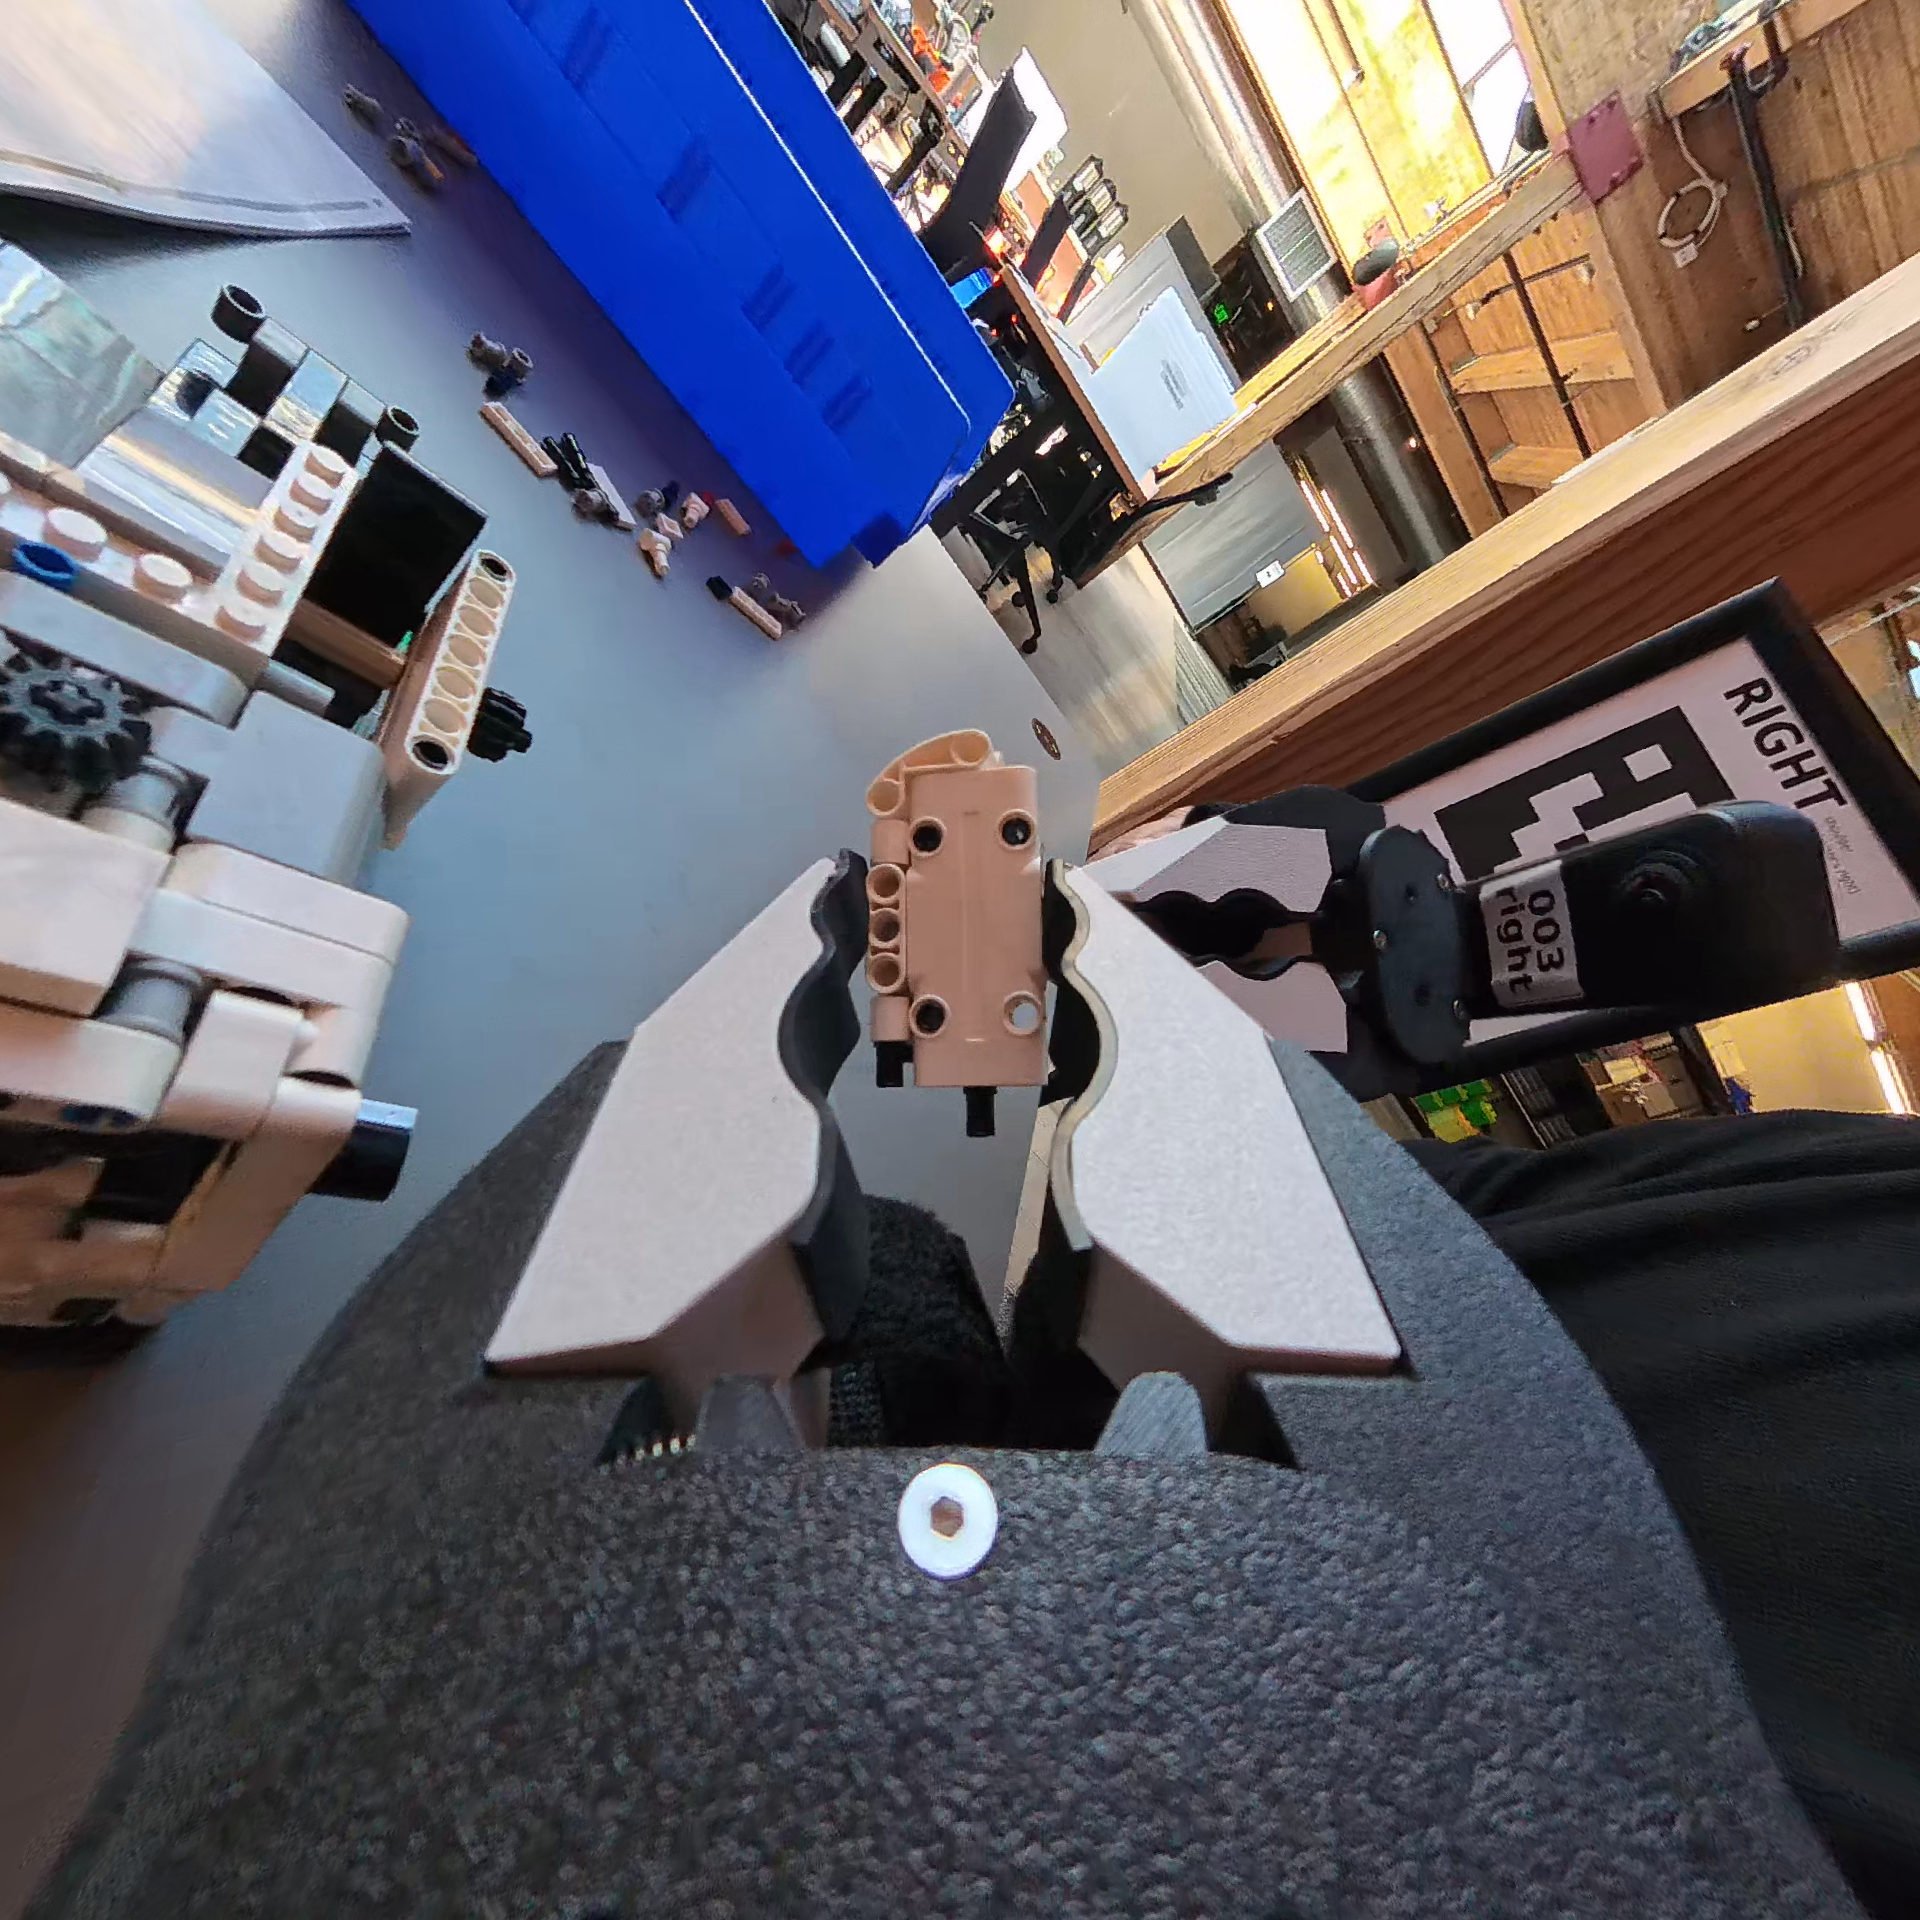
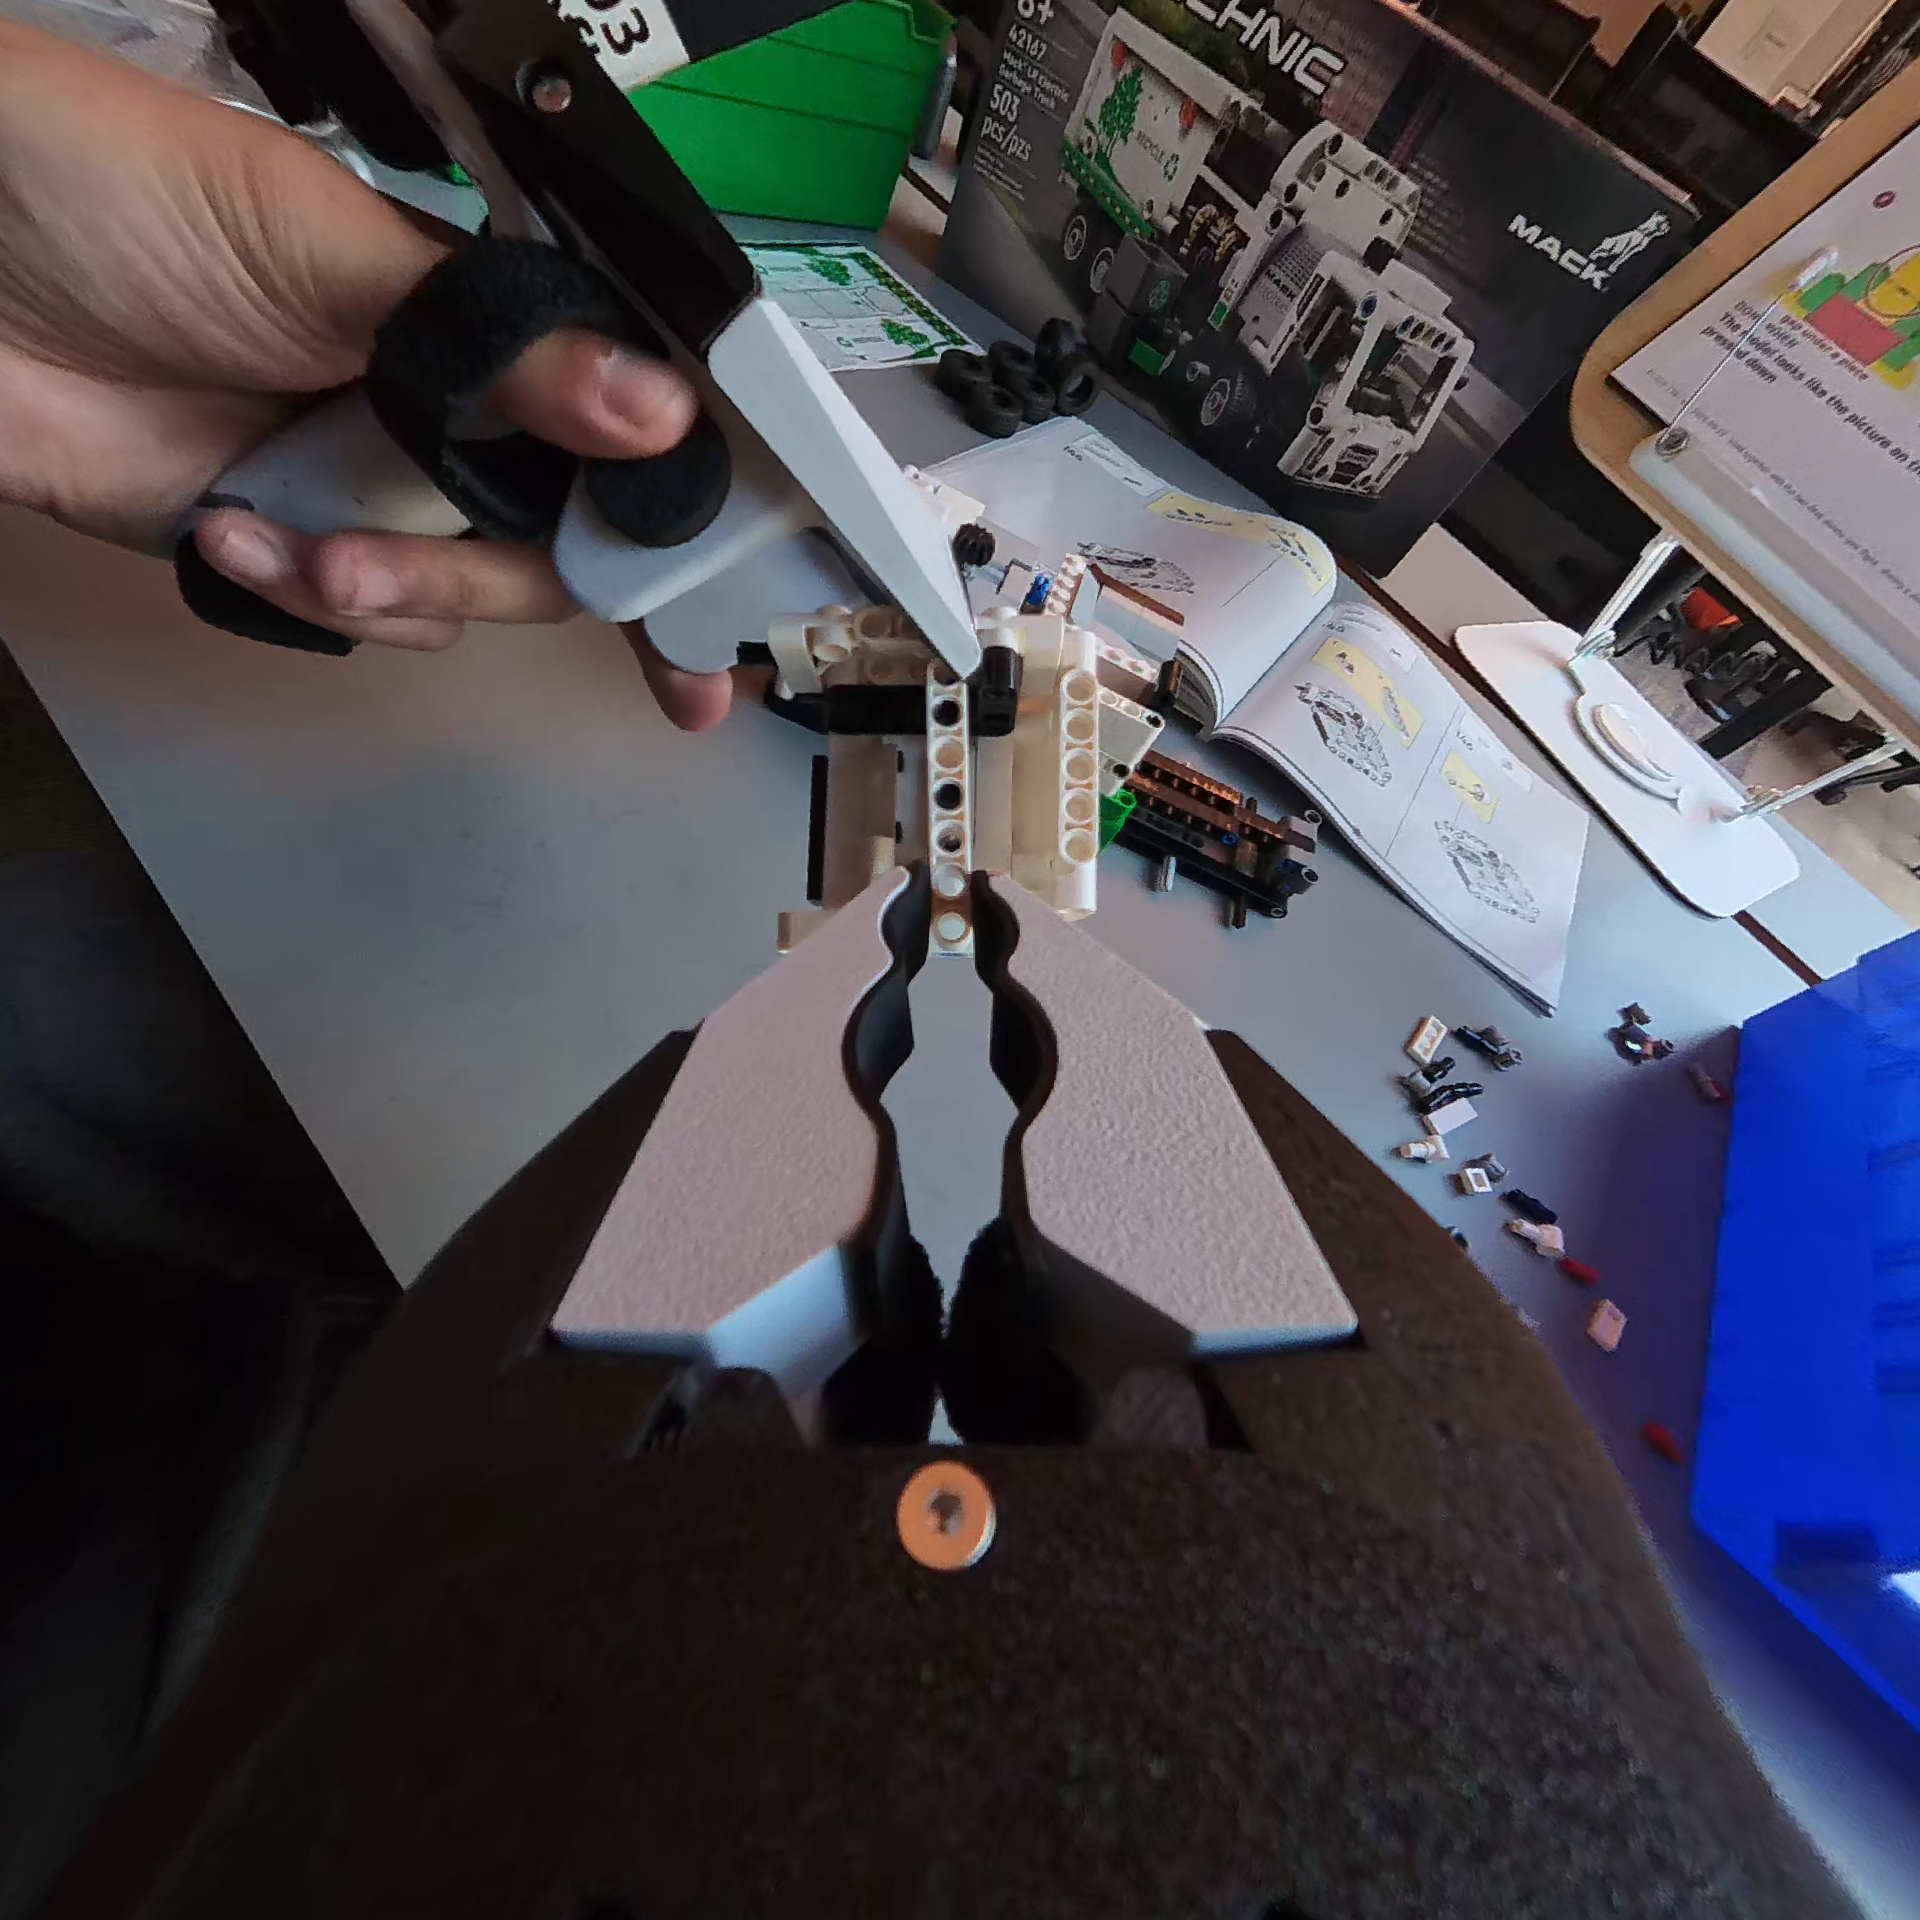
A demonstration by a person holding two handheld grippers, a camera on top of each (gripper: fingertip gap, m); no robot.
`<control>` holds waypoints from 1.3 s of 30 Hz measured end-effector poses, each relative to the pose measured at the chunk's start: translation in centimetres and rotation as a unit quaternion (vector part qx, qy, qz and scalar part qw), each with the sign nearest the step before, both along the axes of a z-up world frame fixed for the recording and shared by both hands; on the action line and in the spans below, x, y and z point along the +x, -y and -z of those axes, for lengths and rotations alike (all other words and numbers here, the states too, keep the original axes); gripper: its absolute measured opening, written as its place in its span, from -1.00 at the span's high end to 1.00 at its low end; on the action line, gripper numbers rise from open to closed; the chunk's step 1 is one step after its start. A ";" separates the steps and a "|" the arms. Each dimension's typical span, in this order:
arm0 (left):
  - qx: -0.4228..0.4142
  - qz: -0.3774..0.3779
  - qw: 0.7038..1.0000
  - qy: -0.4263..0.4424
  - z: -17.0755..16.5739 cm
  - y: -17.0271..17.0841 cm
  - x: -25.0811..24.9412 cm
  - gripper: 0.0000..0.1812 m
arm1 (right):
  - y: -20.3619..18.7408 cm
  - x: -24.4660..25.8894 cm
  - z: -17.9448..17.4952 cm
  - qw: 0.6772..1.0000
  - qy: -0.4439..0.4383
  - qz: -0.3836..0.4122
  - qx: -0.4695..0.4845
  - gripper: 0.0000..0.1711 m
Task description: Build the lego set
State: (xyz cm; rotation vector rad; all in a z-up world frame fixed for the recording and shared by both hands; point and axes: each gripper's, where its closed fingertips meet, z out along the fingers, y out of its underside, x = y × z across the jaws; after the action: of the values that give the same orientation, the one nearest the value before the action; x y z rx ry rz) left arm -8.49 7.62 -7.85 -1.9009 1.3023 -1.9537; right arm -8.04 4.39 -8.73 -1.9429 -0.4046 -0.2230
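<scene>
Now, in the left wrist view, the left gripper (image 1: 954,940) has its two fingers pressed on the sides of a tan block with round holes (image 1: 961,940), which has black pins sticking out of its lower end. The block is lifted above the grey table (image 1: 644,810). At the left edge stands the half-built truck model (image 1: 177,831), with a black gear and a white holed beam leaning beside it. Small loose parts (image 1: 644,499) lie on the table near a blue bin (image 1: 748,260). The right gripper (image 1: 1226,935) shows just beside the block, on its right.

From the right wrist view, the right gripper (image 2: 951,914) is clamped on the near end of a white holed beam (image 2: 948,800), which points away toward the model (image 2: 997,748) on the table (image 2: 468,883). A bare hand (image 2: 260,416) holds the left gripper (image 2: 961,649), whose tip is at the far end of this beam. Beyond lie an open instruction booklet (image 2: 1382,748), black tyres (image 2: 1018,379) and the set's box (image 2: 1299,260).
</scene>
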 end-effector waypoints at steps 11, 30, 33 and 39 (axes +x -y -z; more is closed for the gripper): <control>-0.093 0.007 0.996 0.006 -0.2 0.3 -0.4 0.64 | 0.0 0.0 -0.8 0.994 -0.105 -0.026 0.015 0.88; -0.094 -0.031 0.992 0.076 -2.2 1.1 -0.8 0.64 | -0.3 -1.6 -2.9 0.718 -0.679 -0.153 0.020 0.50; -0.078 -0.035 0.992 0.088 -2.3 1.5 -0.8 0.64 | -0.3 -1.6 -2.5 0.734 -0.663 -0.144 0.029 0.61; -0.038 -0.034 0.989 0.142 -3.2 2.3 -1.3 0.64 | 0.3 -1.6 -3.4 0.758 -0.630 -0.163 0.049 0.62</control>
State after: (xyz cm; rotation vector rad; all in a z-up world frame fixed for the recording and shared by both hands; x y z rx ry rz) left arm -9.80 5.36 -4.63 -1.5979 1.0855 -2.1691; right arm -9.66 4.08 -5.28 -1.4645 0.1957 1.2291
